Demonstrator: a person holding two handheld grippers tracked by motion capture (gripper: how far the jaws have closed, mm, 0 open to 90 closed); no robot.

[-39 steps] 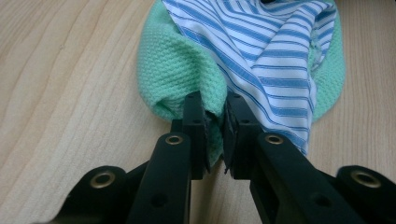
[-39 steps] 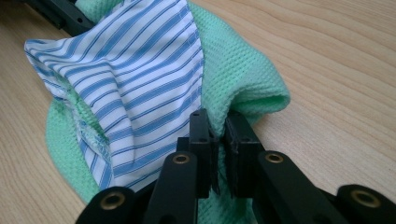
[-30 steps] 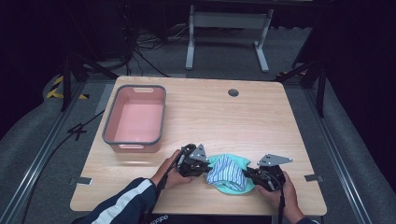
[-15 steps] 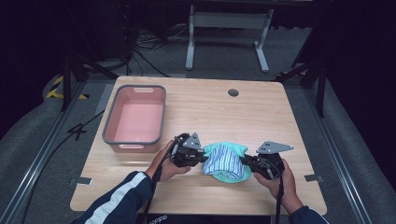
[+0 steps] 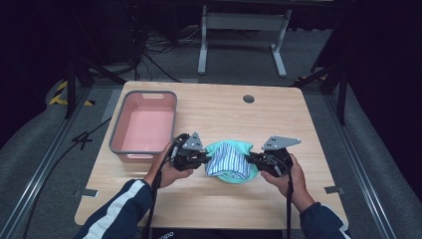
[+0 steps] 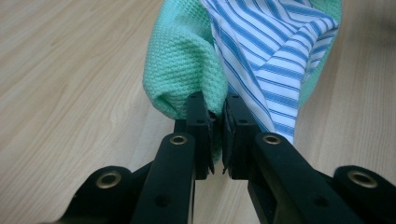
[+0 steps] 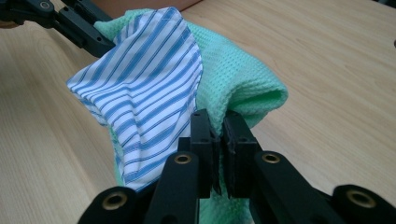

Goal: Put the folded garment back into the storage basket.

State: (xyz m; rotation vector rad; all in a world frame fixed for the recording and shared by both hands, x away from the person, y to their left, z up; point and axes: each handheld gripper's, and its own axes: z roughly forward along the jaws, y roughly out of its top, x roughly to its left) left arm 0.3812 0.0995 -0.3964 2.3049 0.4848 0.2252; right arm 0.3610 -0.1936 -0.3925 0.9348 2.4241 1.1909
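No readable text is showing on anything; faint marks at the high view's bottom edge are staying illegible.

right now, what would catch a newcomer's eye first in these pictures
The green cloth with its blue-striped cloth on top, held taut near the table's front edge. The left gripper and right gripper each have their jaws shut on an end of it. The pink bin sits at the left.
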